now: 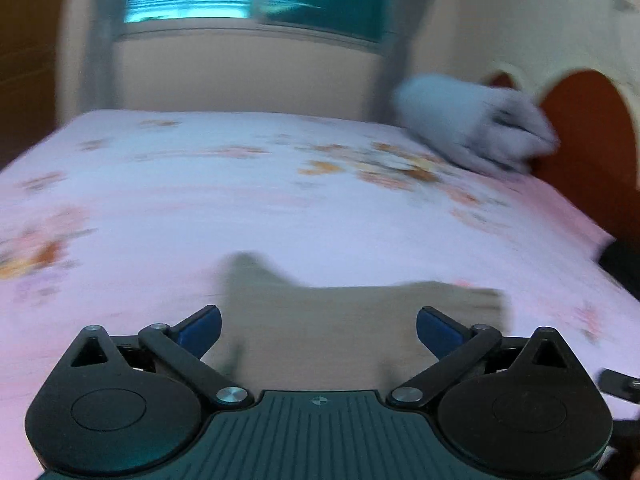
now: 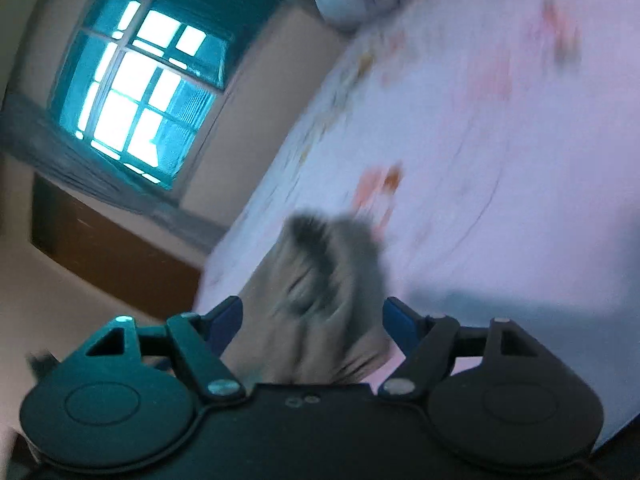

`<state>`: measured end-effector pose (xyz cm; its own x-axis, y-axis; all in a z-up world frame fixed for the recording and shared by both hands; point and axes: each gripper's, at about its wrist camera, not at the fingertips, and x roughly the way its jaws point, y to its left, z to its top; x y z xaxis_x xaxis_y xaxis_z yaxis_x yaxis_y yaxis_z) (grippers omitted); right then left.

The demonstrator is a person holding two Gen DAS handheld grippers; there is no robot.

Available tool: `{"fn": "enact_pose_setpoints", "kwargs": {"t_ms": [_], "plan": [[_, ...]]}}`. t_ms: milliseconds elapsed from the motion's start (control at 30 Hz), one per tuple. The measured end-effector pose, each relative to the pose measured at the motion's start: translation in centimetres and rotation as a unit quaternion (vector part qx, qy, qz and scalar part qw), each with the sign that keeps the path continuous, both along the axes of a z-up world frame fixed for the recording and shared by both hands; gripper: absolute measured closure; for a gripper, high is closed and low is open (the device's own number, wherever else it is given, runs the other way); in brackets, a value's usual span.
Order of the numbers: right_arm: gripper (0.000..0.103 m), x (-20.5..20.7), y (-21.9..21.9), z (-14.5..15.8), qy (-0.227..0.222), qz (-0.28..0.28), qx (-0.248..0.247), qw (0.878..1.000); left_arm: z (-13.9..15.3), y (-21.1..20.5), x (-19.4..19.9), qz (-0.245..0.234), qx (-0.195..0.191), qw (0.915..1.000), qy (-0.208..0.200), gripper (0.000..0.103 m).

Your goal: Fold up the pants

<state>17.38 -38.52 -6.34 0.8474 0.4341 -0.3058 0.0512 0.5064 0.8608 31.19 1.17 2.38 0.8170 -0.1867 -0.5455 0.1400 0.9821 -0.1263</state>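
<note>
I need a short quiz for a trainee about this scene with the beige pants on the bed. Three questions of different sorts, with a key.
1. True or false: the left gripper with blue pads stands open over the beige cloth pants.
2. What lies at the far corner of the pink flowered bed sheet? A) grey folded blanket B) red pillow C) black bag
3. Fill in: in the right wrist view, bunched pants cloth sits between the fingers of the ____ gripper.

Key: 1 true; 2 A; 3 right.
</note>
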Motion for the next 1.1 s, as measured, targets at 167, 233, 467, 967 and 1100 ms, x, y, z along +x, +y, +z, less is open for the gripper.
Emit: {"fn": "enact_pose_setpoints", "kwargs": {"t_ms": [167,233,467,967,1100], "plan": [[0.037,2.5,3.3,-0.3,0.044,0.014,0.042,0.998,-2.9,8.7,-4.0,0.103,-0.022,0.9939,0.032,0.0],[0.038,3.8,4.3,-0.3,0.079,0.008,0.038,0.996,-4.4,10.7,-5.6,0.132,-0.024,0.9898,0.047,0.0],[0.046,4.9,5.6,0.3,0.131,-0.039,0.001,0.991,-8.4,11.6,-8.2,0.144,-0.025,0.987,0.067,0.0],[0.079,5.3,8.0,5.2,-0.023,-0.019,0.035,0.999,-9.3,8.0,-7.6,0.094,0.012,0.9938,0.057,0.0],[0.079,3.3,6.2,2.0,-0.051,-0.056,0.083,0.994,-9.4,7.0,-7.6,0.072,0.03,0.9955,0.054,0.0]]}}
